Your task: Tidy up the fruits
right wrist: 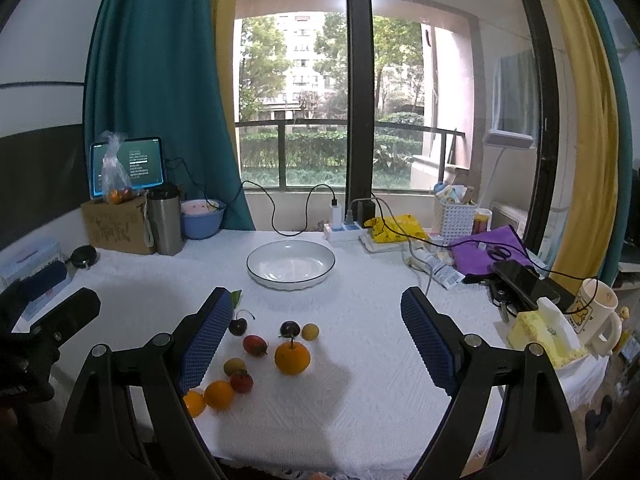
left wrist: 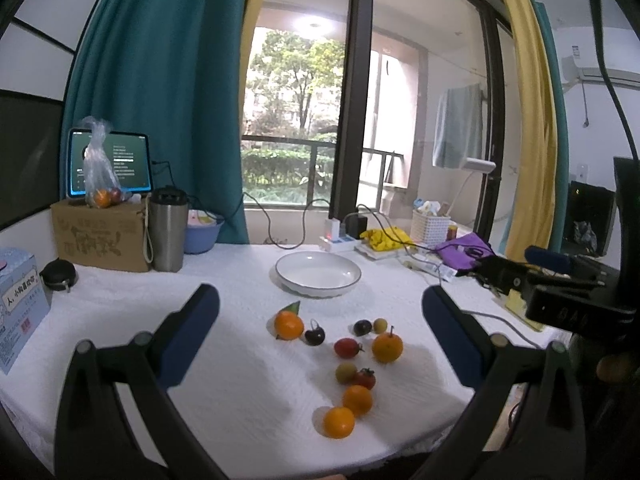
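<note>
Covering most of both frames, the white-clothed table (left wrist: 248,380) runs off the bottom edge, and its right end is crowded with a purple cloth (right wrist: 490,250), cables and a basket (right wrist: 454,216). At upper left a cardboard box (left wrist: 102,236) carries a tablet (left wrist: 110,162), half screened by a clear bag (left wrist: 98,168) of fruit. The empty white plate (right wrist: 291,264) sits at centre, beyond the loose fruits (left wrist: 348,360) that lie scattered just below it.

The left gripper (left wrist: 320,320) hangs spread wide above them, pinching nothing; so does the right gripper (right wrist: 316,324). In the right wrist view its left finger (right wrist: 204,344) covers the leafed orange (left wrist: 289,325) entirely and cuts off part of the nearest orange (right wrist: 194,403). The dark cherries (left wrist: 315,336) are small and hard to tell from plums.
</note>
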Demonstrator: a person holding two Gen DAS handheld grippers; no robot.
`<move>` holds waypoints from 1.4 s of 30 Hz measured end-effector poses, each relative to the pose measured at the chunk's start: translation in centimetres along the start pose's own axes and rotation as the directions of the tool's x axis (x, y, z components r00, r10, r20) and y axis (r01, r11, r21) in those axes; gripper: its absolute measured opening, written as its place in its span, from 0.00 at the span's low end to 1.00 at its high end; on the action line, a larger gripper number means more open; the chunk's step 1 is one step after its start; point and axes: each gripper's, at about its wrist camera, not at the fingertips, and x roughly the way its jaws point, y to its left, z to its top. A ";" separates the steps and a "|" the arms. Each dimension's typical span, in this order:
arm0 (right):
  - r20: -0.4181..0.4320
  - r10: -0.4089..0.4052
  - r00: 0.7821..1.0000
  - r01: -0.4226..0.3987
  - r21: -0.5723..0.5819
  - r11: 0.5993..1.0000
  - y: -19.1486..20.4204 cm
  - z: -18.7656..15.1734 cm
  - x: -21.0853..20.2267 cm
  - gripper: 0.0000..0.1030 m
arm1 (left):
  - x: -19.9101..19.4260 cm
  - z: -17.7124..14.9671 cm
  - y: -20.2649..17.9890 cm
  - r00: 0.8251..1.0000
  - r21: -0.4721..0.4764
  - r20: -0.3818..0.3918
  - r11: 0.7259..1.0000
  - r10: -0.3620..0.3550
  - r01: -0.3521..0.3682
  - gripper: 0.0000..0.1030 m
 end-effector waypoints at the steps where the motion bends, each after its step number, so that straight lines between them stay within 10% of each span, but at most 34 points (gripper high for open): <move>1: 0.000 0.000 1.000 0.000 -0.001 1.000 0.0 0.0 0.0 0.86 | 0.0 0.0 0.0 1.000 0.001 0.001 1.000 0.000 0.000 0.99; 42: -0.036 0.009 0.999 -0.009 0.001 1.000 0.1 -0.8 0.8 0.86 | 0.2 -0.6 0.1 1.000 0.001 -0.027 1.000 -0.007 0.007 0.99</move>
